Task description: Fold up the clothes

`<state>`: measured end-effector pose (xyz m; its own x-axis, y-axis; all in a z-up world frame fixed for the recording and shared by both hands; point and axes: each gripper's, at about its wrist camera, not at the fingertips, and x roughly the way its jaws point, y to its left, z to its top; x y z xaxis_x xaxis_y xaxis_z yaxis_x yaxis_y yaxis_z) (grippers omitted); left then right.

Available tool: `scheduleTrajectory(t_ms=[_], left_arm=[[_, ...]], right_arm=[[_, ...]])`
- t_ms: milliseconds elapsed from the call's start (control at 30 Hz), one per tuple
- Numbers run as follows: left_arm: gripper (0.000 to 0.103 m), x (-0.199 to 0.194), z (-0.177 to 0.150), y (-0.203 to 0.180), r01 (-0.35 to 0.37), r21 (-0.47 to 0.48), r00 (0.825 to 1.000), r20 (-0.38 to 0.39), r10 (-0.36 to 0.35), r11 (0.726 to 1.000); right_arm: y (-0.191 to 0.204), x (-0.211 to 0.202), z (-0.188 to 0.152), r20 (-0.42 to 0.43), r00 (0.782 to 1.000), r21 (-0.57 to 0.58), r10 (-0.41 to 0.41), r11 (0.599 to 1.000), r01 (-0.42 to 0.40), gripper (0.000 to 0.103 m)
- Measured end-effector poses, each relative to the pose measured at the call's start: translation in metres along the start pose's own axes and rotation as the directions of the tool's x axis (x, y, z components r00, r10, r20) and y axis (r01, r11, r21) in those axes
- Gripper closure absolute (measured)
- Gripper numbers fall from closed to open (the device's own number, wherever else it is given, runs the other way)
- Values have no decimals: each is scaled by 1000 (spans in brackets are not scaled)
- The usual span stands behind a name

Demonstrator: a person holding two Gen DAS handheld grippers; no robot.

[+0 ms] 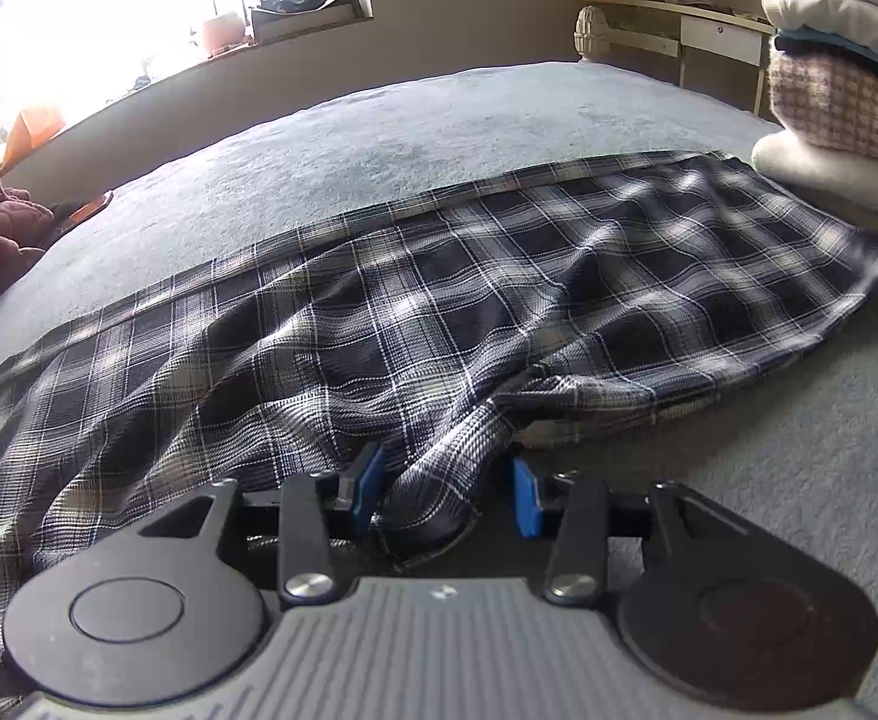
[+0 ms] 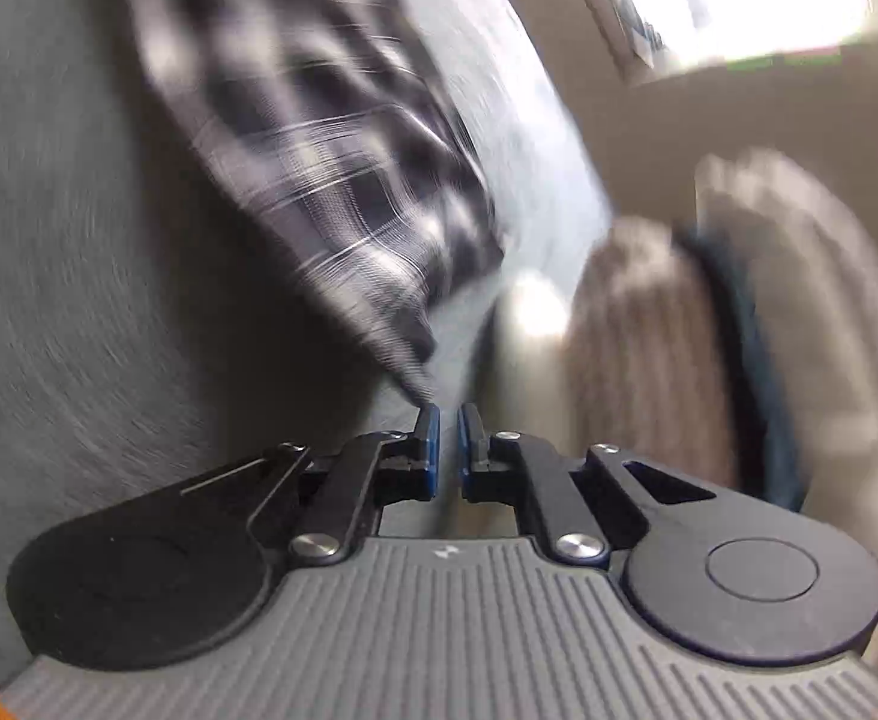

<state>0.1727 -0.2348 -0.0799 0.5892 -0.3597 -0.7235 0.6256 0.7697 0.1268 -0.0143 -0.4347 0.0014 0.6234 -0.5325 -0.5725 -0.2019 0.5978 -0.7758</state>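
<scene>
A stack (image 1: 847, 78) of folded clothes sits ahead-right of the left claw (image 1: 448, 495), while the plaid shirt (image 1: 414, 300) lies part-folded on the bed (image 1: 378, 132), its cuff between that claw's parted jaws, the right claw (image 2: 448, 450) nearly closed, seemingly empty.

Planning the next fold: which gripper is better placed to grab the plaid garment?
Left gripper: open fingers straddle a bunched fold of the plaid garment. The right view is blurred.
</scene>
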Motion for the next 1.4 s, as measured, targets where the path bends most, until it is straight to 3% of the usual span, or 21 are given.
scheduleTrajectory(t_ms=[67, 167, 300, 367, 433, 533, 600, 700, 733, 767, 933, 1033, 1100, 1200, 1333, 1400], left_arm=[[58, -1, 1, -1, -2, 11, 1000, -4, 2, 1000], [58, -9, 0, -3, 0, 80, 1000, -1, 0, 997], [54, -23, -4, -7, 8, 200, 1000, 7, -9, 980], [52, -29, -8, -10, 20, 261, 1000, 11, -24, 965], [50, -33, -14, -15, 42, 323, 999, 4, -45, 945], [50, -32, -21, -24, 32, 386, 999, -4, -33, 922], [50, -33, -22, -25, 25, 391, 1000, 3, -29, 920], [50, -32, -19, -22, 4, 382, 999, 32, -18, 924], [50, -32, -18, -20, -5, 384, 999, 43, -12, 923], [51, -32, -16, -18, -12, 383, 999, 52, -9, 924], [51, -30, -8, 6, 80, 250, 995, 35, -92, 965], [51, -29, -3, 21, 135, 167, 989, 31, -142, 977], [51, -28, 1, 30, 171, 111, 984, 31, -176, 979], [51, -26, 5, 44, 213, 12, 976, 41, -213, 977], [51, -19, 8, 49, 215, -76, 976, 36, -213, 974], [51, -11, 9, 42, 193, -68, 981, 5, -193, 979]], right_arm=[[-8, -5, -5, -26, 999, 84, 41, 996, -38, 99], [-6, -16, -5, 14, 999, 53, 34, 998, -35, 99], [-10, -32, 17, 132, 989, 64, 65, 995, -74, 97], [-11, -41, 31, 231, 959, 61, 167, 981, -186, 96], [-4, -46, 48, 312, 907, -27, 283, 957, -289, 91], [26, -54, 72, 370, 826, -160, 425, 905, -394, 80], [43, -56, 86, 389, 780, -198, 491, 871, -449, 80], [54, -37, 105, 371, 762, -204, 531, 847, -491, 84], [57, -32, 110, 364, 757, -201, 543, 839, -505, 97], [57, -33, 112, 362, 751, -198, 552, 833, -517, 102], [25, -51, 106, 371, 715, -131, 593, 795, -592, 102], [19, -35, 98, 287, 679, -107, 676, 727, -679, 101], [21, -20, 94, 245, 666, -82, 705, 699, -710, 99], [1, -18, 91, 287, 594, -46, 752, 630, -775, 94], [-41, -13, 92, 420, 456, 52, 785, 481, -875, 82], [-55, -2, 103, 498, 427, 135, 755, 419, -898, 80]])
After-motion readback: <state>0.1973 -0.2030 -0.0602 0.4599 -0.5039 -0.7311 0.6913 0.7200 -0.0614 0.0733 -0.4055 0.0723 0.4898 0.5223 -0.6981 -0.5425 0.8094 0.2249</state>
